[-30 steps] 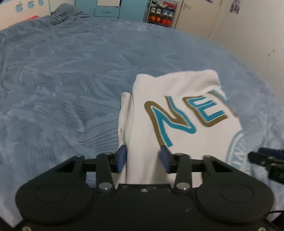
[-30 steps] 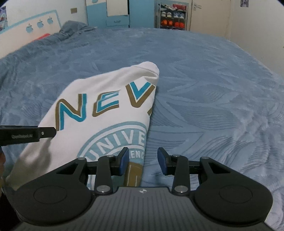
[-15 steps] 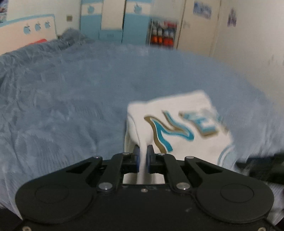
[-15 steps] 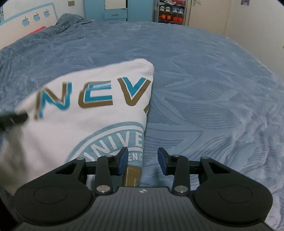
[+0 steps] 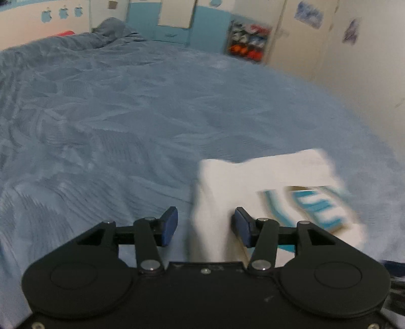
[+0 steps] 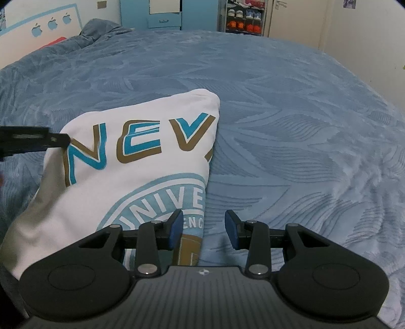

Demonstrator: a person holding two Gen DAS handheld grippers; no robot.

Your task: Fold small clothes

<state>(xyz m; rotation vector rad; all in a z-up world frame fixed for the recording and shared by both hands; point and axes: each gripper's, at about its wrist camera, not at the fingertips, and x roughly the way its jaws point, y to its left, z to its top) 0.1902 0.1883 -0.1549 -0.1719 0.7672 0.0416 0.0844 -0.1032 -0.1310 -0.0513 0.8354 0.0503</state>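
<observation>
A white folded t-shirt with teal and gold "NEV" lettering and a round "UNIVE" emblem lies on the blue bedspread. My right gripper is open just over the shirt's near right folded edge, its left finger above the emblem and its right finger above bare bedspread. My left gripper is open too. The blurred shirt has its left edge rising between the left jaws, and nothing is pinched. The left gripper's finger shows by the shirt's left side in the right wrist view.
The bedspread stretches wide to the left and far side. A bunched pillow lump sits at the head. Blue wardrobe and a shoe rack stand behind the bed; a wall runs along the right.
The left gripper shut on the shirt's left edge half a second ago and has opened again, letting it go. The right gripper stayed open and barely moved.
</observation>
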